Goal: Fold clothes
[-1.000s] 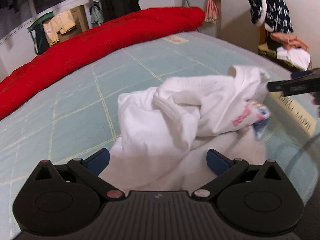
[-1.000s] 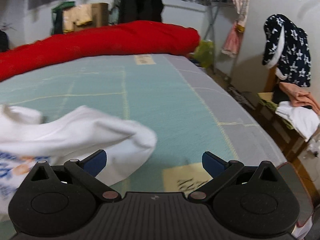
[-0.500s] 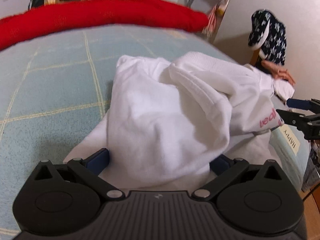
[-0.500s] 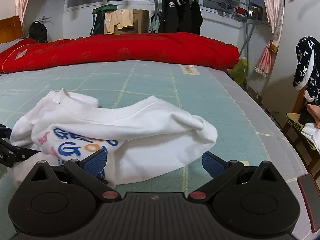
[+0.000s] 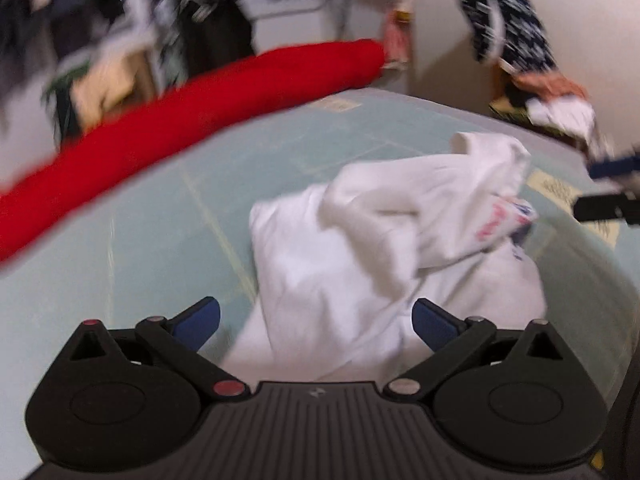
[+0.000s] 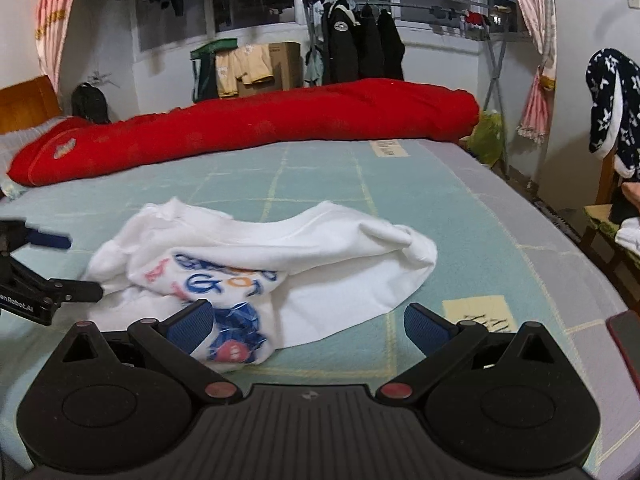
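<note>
White tee [image 6: 280, 256] lies crumpled mid-bed [image 6: 460, 216], near side of the red quilt [image 6: 260, 128]. Soft, light, floppy; prob best pinched at collar/hem. Left tool [image 5: 316, 316] spread but just narrowing, cloth between; right tool [image 6: 308, 322] spread, empty.

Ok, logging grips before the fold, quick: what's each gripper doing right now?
Left gripper: open, jaws just been closing slightly, white shirt lying loose between them, not gripped.
Right gripper: open, holding nothing.

Soft matt white cloth shirt [image 6: 304, 252]
</note>
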